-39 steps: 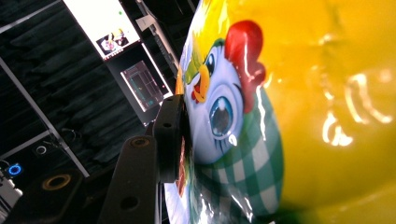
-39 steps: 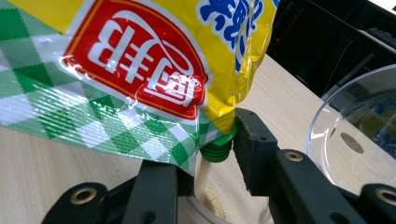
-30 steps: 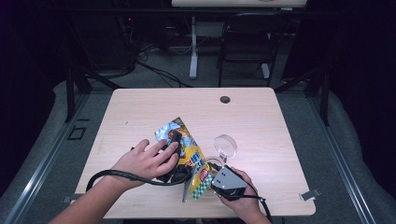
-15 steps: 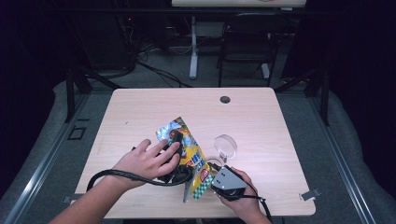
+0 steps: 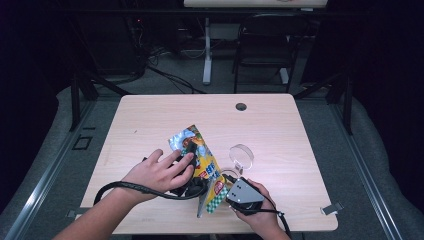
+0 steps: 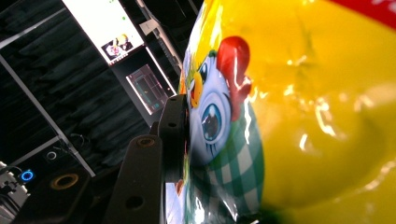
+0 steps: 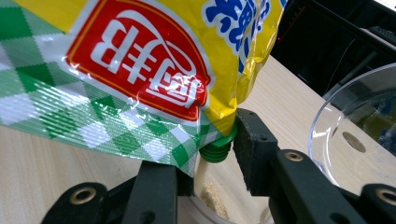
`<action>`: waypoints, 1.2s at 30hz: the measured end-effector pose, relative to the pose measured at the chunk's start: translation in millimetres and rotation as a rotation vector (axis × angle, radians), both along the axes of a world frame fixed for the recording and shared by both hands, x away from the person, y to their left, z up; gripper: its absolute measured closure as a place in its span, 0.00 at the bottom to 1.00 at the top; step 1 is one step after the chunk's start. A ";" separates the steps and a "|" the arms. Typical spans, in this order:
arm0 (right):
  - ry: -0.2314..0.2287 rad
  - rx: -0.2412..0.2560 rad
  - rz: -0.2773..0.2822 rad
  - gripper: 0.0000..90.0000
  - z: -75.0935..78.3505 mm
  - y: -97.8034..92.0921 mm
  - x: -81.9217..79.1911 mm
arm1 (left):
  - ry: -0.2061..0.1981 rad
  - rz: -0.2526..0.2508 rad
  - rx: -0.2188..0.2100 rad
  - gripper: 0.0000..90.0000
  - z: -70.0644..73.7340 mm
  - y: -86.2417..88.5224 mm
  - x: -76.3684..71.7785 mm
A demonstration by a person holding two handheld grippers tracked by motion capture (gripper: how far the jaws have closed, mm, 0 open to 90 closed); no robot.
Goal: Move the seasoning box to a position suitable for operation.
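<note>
A glossy yellow snack bag [image 5: 202, 156] with a cartoon chicken and green checks lies tilted near the front middle of the table [image 5: 280, 125]. My left gripper [image 5: 188, 151] sits under the person's left hand at the bag's upper half. In the left gripper view it [image 6: 187, 135] is shut on the bag [image 6: 303, 116], with one jaw pressed to the foil and the other hidden behind it. My right gripper [image 5: 224, 191] is at the bag's lower corner. Close up, its [image 7: 212, 154] jaws flank a green ribbed cap [image 7: 215, 150] under the bag [image 7: 140, 56] and pinch it.
A clear round container [image 5: 241, 156] stands just right of the bag, close to my right gripper, and shows as a clear rim [image 7: 355, 130] beside the jaws. A cable hole [image 5: 241, 106] marks the far table edge. A chair [image 5: 262, 45] and desk legs stand beyond.
</note>
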State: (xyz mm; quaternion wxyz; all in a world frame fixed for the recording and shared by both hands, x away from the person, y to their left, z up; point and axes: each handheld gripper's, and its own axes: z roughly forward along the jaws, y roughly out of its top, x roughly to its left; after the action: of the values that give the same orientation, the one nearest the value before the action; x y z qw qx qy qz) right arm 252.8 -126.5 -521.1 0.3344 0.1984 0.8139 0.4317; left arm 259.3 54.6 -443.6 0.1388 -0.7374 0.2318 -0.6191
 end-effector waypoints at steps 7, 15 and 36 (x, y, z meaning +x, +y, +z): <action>-0.003 0.003 0.002 0.77 -0.3 0.4 0.3 | 0.003 0.002 0.001 0.74 0.2 0.2 -0.6; -0.006 0.002 -0.002 0.78 -0.1 0.3 0.2 | -0.003 -0.004 0.007 0.76 -0.4 -0.4 -1.7; -0.006 0.007 -0.003 0.78 0.0 0.4 0.3 | -0.009 -0.015 0.007 0.78 -0.6 -1.2 -3.0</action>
State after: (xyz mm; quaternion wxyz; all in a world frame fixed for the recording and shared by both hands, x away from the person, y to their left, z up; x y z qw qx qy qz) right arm 253.1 -126.1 -521.1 0.3368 0.1997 0.8110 0.4347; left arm 256.3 53.4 -444.1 0.1378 -0.7323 0.2390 -0.6226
